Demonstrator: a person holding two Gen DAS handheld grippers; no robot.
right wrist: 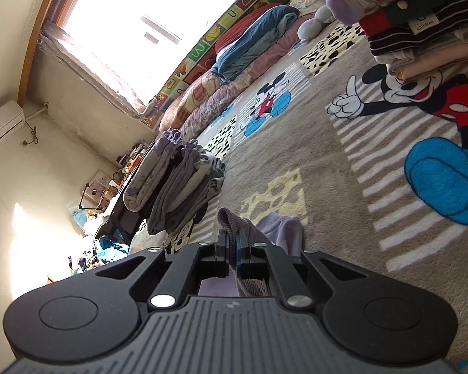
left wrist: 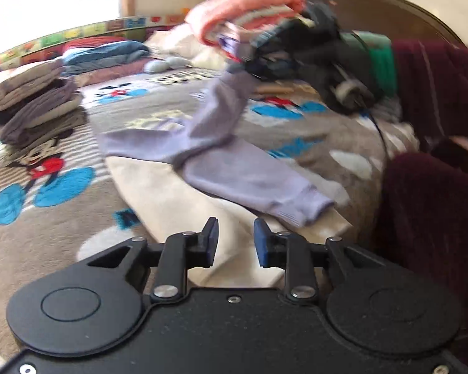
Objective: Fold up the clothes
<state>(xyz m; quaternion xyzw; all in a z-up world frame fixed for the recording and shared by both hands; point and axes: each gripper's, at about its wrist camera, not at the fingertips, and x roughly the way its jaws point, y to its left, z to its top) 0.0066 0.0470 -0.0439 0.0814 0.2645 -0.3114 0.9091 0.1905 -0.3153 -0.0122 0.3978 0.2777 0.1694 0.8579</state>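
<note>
**Lavender garment lifted over a patterned bedspread**

The left gripper (left wrist: pixel 235 238), fingers parted and empty, is hovering above a cream cloth (left wrist: pixel 177 193). The right gripper (right wrist: pixel 233 249) is pinching the lavender garment (left wrist: pixel 215 143), which is trailing onto the bedspread (left wrist: pixel 62 224). Two folded stacks (left wrist: pixel 37 106) (right wrist: pixel 421 21) are flanking open bedspread.

- My left gripper (left wrist: pixel 235 238) is matte black, its two fingers (left wrist: pixel 209 237) tipped with blue pads, silver screws at the linkage pivots, round discs at lower left and right.
- My right gripper (right wrist: pixel 233 251) is black too, with a ribbed grey plate along the bottom of the frame.
- My sleeve (left wrist: pixel 436 71), upper right, is dark maroon.
</note>
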